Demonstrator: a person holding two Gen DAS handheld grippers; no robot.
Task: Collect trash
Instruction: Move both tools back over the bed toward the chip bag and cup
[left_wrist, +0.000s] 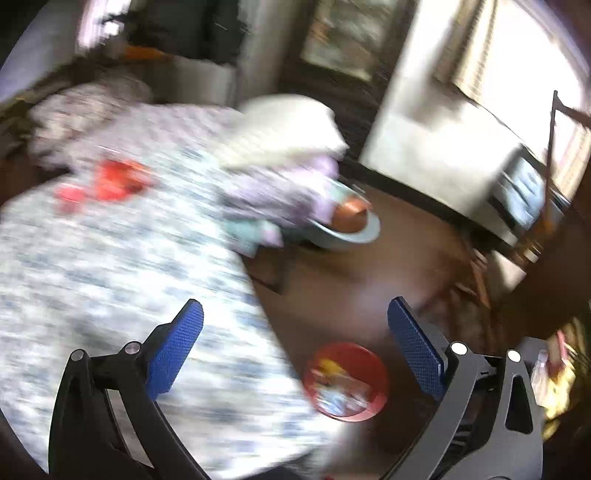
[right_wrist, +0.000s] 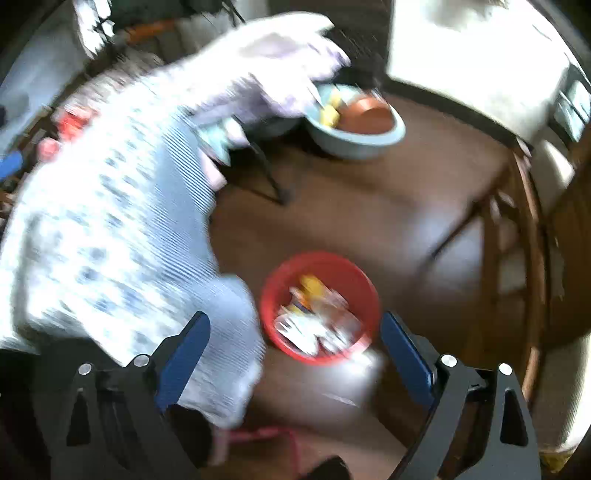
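Note:
Both views are motion-blurred. A red bucket (left_wrist: 345, 382) holding wrappers and scraps stands on the brown floor beside the bed; it also shows in the right wrist view (right_wrist: 319, 306). My left gripper (left_wrist: 295, 350) is open and empty, above the bed edge and the bucket. My right gripper (right_wrist: 295, 352) is open and empty, just above and in front of the bucket. Two red items (left_wrist: 110, 181) lie on the blue-and-white floral bedcover (left_wrist: 110, 258), far left; they show in the right wrist view (right_wrist: 68, 122) too.
A light blue basin (right_wrist: 356, 142) holding an orange bowl and something yellow sits on the floor past the bed (left_wrist: 354, 229). Pillows and lilac cloth (left_wrist: 280, 147) pile at the bed's far end. A wooden chair (right_wrist: 517, 258) stands right. A white wall and window are behind.

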